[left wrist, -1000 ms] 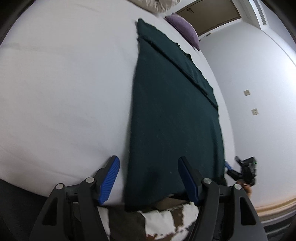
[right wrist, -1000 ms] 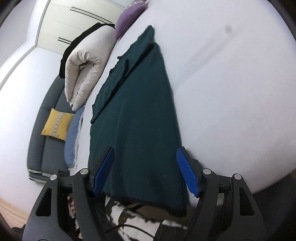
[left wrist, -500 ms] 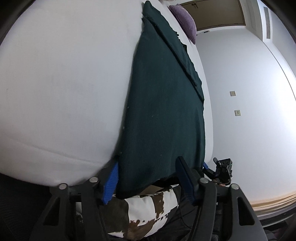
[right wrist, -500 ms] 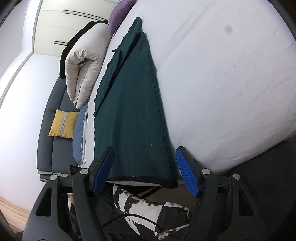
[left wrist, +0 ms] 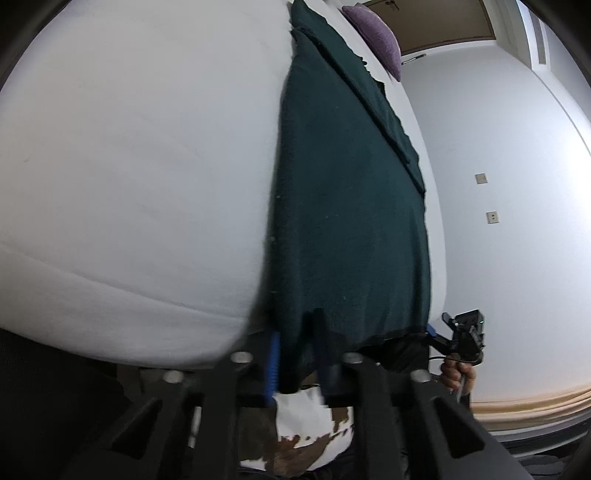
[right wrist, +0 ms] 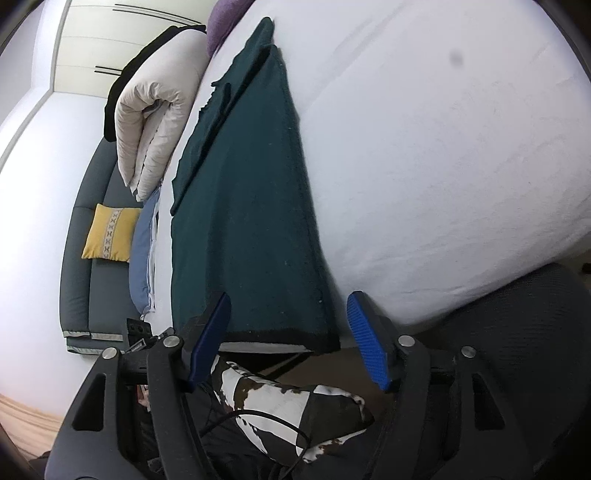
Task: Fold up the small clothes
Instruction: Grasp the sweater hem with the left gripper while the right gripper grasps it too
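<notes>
1. The left gripper (left wrist: 295, 363) has just snapped together on the near left corner of the dark green garment (left wrist: 351, 221); the cloth's hem bunches between the blue pads (left wrist: 272, 369), at about 6 o'clock in the left wrist view. The picture is blurred there, but the fold of cloth caught in the jaws is plain.
2. The right gripper (right wrist: 288, 339) has its fingers apart. Its jaws have just been closing a little, and the garment's near right corner (right wrist: 325, 339) lies between them, yet the pads do not press on it. I judge this grip to be the step in hand.
3. The garment lies flat on the white bed (left wrist: 129, 166), running lengthwise from the near edge at 6 o'clock away toward 12 o'clock. A narrower layer is already folded in along its far side, so the piece makes a long strip.
4. Taking both near corners looks like preparation for lifting the hem and carrying it toward the far end, halving the strip. Holding the corners keeps the edge straight.
5. Farther out: a purple pillow (left wrist: 376, 35) at 1 o'clock in the left view; in the right view a rolled white duvet (right wrist: 159, 122) at 10 o'clock and a yellow cushion (right wrist: 109, 238) on a grey sofa (right wrist: 77, 266) at 9 o'clock.
6. A person's hand (left wrist: 456, 374) holds the right gripper at 4 o'clock in the left view.
</notes>
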### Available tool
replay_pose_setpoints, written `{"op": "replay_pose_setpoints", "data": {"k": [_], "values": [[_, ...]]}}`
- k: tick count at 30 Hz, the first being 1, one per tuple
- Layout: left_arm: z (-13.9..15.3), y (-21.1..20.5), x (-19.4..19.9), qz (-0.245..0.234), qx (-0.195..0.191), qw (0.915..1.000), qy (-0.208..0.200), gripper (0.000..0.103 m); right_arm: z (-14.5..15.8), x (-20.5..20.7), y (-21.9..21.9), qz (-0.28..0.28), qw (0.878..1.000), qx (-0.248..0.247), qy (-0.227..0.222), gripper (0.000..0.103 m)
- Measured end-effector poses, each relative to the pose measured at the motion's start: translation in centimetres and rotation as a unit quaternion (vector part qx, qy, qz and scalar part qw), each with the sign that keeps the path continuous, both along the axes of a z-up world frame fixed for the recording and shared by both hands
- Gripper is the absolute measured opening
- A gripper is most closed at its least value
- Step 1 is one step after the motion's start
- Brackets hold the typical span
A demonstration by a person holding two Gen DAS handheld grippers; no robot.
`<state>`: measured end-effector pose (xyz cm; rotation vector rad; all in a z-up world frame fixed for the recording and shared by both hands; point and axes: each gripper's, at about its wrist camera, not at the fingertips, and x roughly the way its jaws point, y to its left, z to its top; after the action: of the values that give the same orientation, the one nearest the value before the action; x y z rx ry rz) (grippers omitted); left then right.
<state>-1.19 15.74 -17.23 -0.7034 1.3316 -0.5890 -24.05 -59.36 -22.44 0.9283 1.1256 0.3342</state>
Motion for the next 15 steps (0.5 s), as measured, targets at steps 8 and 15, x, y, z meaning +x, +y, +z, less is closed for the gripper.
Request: {"op": "replay_pose_setpoints", "data": {"k": [8,15], "values": [[0.1,0.2,-0.4,0.002,0.011,0.9999,-0.01,0.007,-0.9,0.9,1.3,0.031,0.999,-0.013,0.04,0.057],[0.7,1.0,-1.1,0.013,0.008,0.9997,-0.02,0.007,-1.4,0.6,1.3,0.027,0.999,-0.018,0.039,0.022]]}}
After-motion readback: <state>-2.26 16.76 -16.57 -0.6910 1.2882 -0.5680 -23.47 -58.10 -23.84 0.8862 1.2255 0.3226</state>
